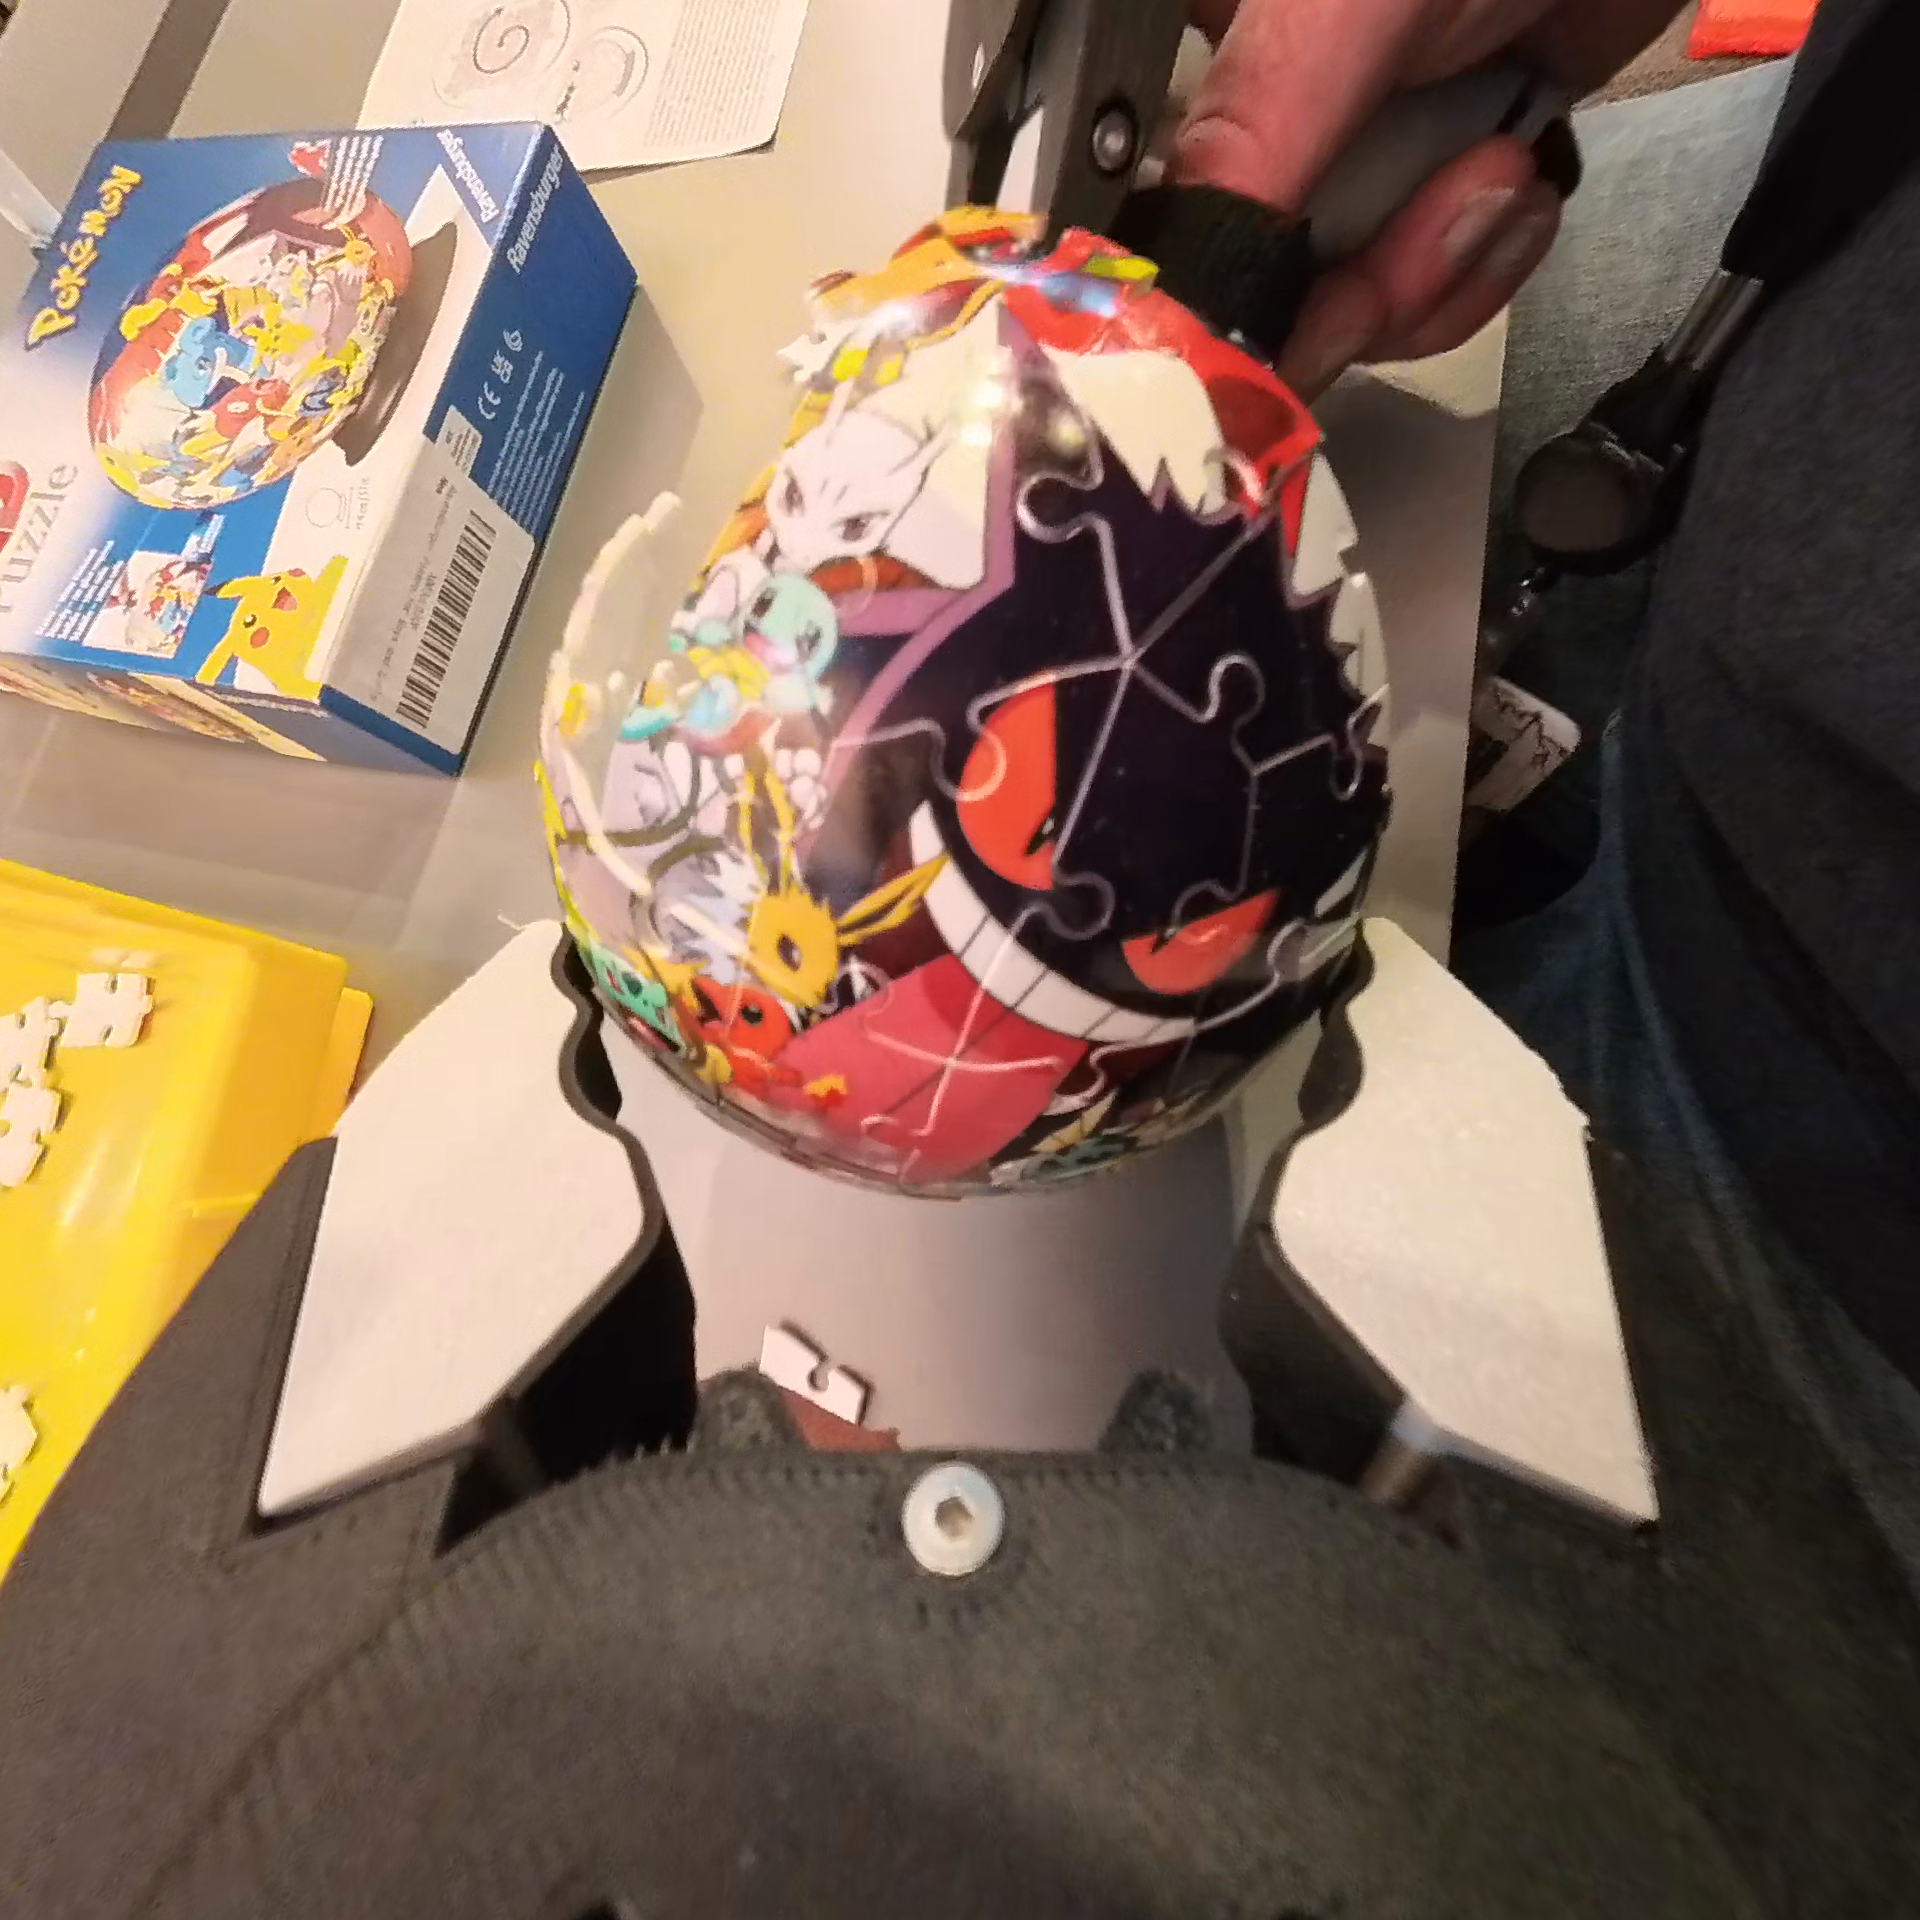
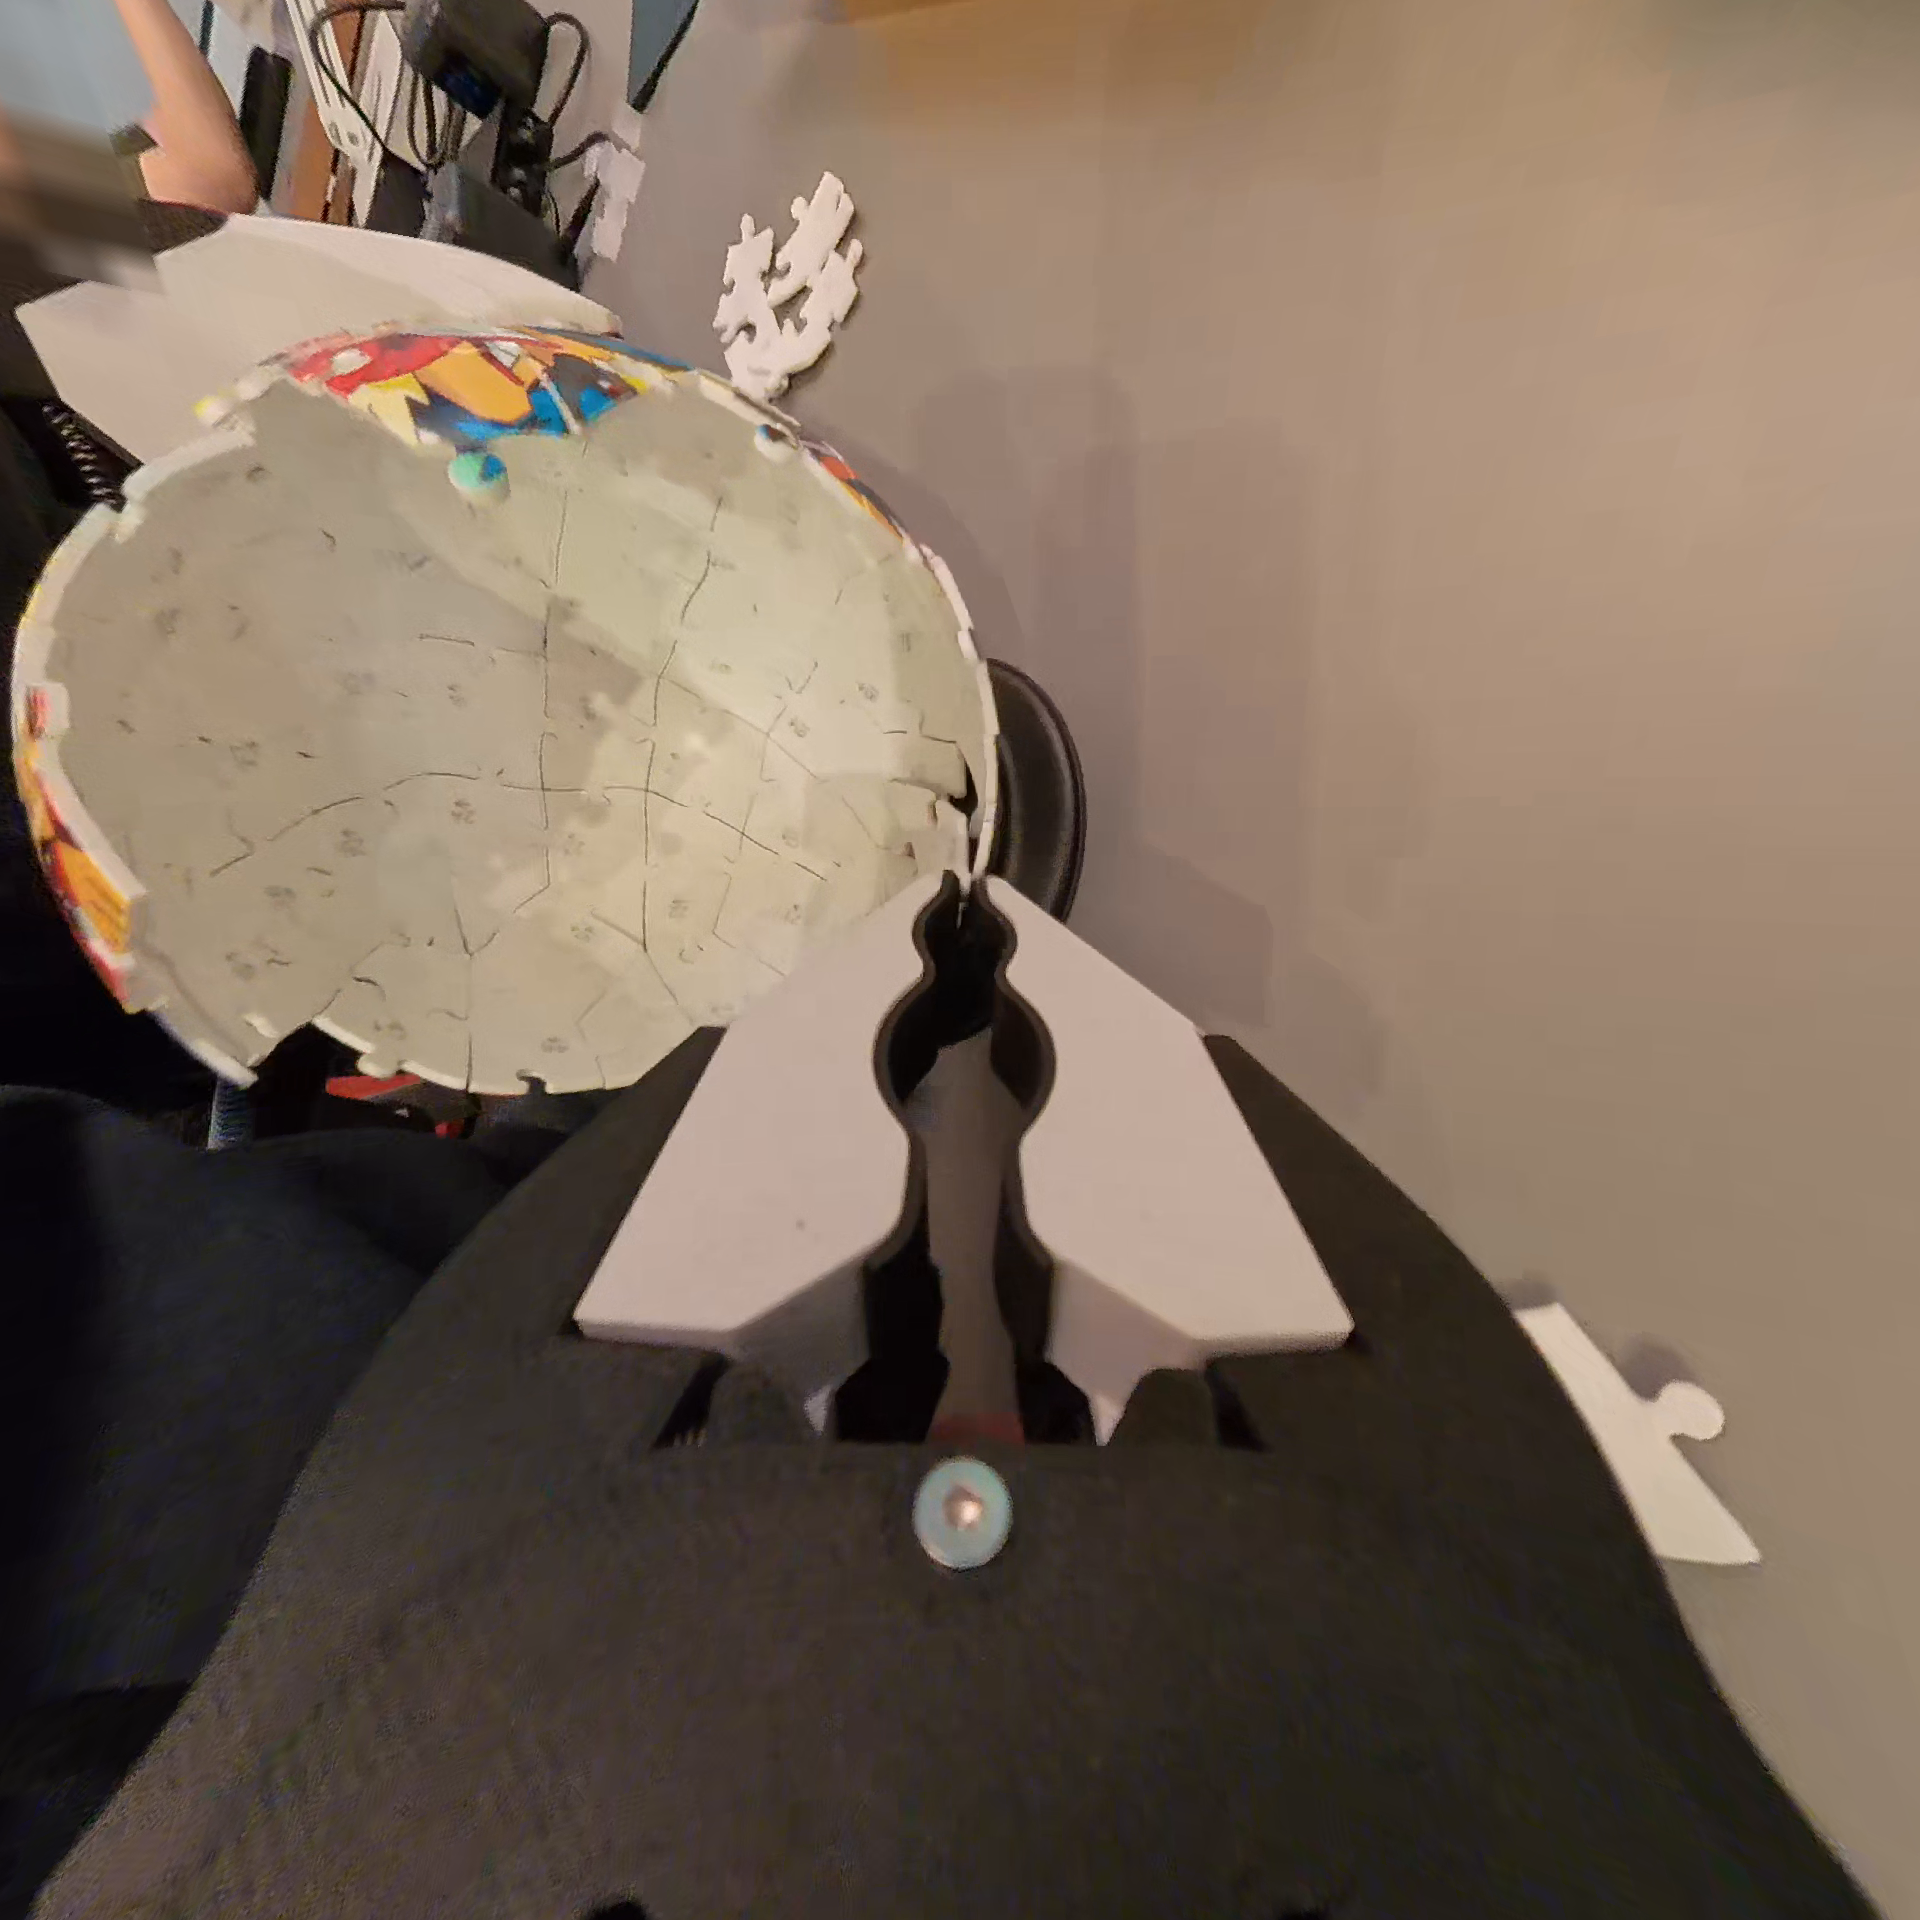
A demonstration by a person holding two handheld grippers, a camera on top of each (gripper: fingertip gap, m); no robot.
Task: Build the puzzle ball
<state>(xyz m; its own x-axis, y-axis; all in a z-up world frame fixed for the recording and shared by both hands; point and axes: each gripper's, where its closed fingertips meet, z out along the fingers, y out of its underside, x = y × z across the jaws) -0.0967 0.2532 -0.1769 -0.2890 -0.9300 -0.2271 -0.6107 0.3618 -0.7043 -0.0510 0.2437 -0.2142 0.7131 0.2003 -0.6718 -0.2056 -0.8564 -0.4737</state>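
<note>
The puzzle ball (image 1: 1039,748) is a partly built, colourful cartoon-printed shell. My left gripper (image 1: 961,935) is shut on it, with one white finger (image 1: 488,1143) on each side of its lower half. The right wrist view shows the ball's open, pale inside (image 2: 499,748) with a jagged rim. My right gripper (image 2: 961,888) is shut, its tips pinching the rim's edge. I cannot tell whether it holds a separate piece. In the left wrist view the right gripper (image 1: 1060,208), held by a hand, meets the ball's far red edge.
The puzzle's blue box (image 1: 312,416) and a paper sheet (image 1: 582,73) lie far left. A yellow tray (image 1: 208,1039) holds white face-down pieces. Loose pieces (image 2: 790,281) (image 2: 1631,1444) (image 1: 816,1382) lie on the grey table. A black stand (image 2: 1044,790) sits behind the ball. A person's legs (image 1: 1714,727) are at right. Left tips to right tips: about 8 cm.
</note>
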